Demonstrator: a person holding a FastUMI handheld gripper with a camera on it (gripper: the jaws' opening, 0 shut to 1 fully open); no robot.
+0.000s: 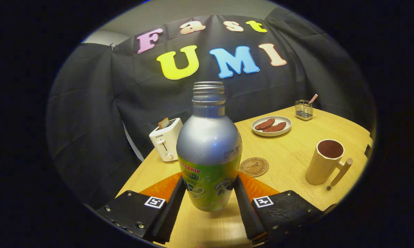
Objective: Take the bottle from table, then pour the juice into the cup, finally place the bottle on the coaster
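So the bottle (209, 151) is sitting right between the two fingers of the gripper (209, 193), and both pads look pressed up against its lower sides, on the green label part, so I'd call that a firm hold. The bottle stands upright, silver on top, cap off, threaded neck open. Can't really tell if its base is touching the table (296, 155) or lifted a bit off it. Just beyond the right finger, close behind the bottle, there's the round coaster (254, 166) lying flat on the wood. Further off to the right is the cup (325, 162), a tall pale mug with a straight handle sticking out toward the table edge, well apart from the bottle. Behind the bottle on the left there's a white toaster (166, 144) with a slice poking out, and toward the back a plate (271, 126) with a couple of brownish pieces on it, plus a small wire holder (303, 110) near the far edge.
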